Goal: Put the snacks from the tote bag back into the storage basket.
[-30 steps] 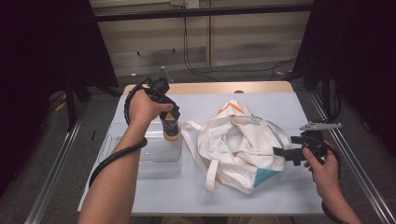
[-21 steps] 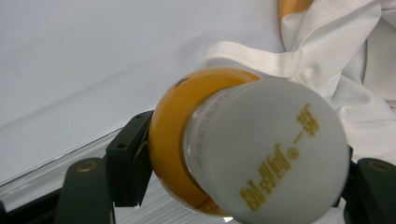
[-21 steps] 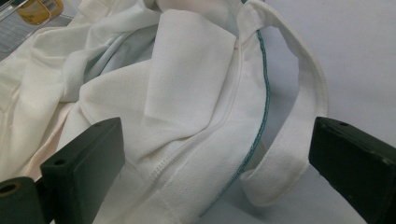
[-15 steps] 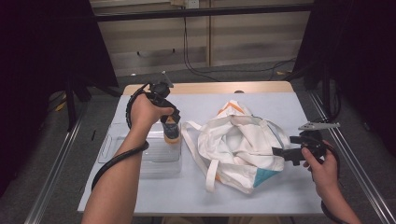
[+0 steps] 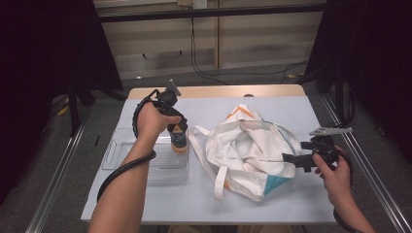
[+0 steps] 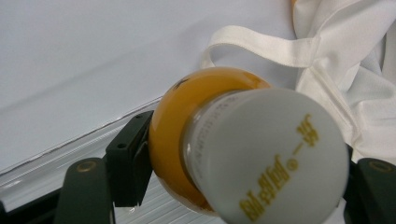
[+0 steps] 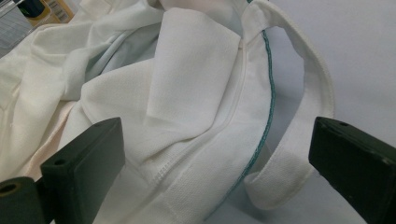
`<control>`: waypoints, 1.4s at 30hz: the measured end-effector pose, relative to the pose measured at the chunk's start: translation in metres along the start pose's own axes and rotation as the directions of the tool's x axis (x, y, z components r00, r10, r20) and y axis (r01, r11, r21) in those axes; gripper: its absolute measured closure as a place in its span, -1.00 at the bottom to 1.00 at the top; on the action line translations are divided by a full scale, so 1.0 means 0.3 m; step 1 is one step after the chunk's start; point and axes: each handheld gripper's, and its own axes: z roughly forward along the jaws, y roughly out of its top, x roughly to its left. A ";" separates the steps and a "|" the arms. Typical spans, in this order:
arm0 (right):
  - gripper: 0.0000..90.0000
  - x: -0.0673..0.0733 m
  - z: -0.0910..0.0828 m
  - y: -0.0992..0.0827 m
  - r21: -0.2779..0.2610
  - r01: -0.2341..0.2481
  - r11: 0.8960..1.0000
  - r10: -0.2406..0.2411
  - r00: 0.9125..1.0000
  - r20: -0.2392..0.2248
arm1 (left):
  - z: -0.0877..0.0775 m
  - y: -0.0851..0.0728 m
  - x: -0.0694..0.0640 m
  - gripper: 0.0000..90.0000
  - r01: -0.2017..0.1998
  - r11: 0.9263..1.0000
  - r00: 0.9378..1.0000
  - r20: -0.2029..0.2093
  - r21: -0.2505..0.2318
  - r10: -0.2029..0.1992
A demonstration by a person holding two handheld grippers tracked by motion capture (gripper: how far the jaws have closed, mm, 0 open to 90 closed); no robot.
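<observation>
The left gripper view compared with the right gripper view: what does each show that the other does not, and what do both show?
The left gripper view alone gives the orange bottle with a white cap held between black fingers, over the ribbed clear plastic tray. The right gripper view alone gives a green-stitched seam and open fingers near the cloth. Both share the white fabric tote bag with its strap and the pale table.

Your way across the middle is blocked by the tote bag (image 5: 250, 150); the desk (image 5: 160, 206) along the near edge lies bare.
</observation>
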 end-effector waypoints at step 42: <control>-0.93 0.012 0.002 0.006 -0.004 0.007 1.000 -0.007 1.000 -0.003 | 0.004 -0.033 -0.008 -0.50 0.014 1.000 1.000 -0.001 -0.015 -0.014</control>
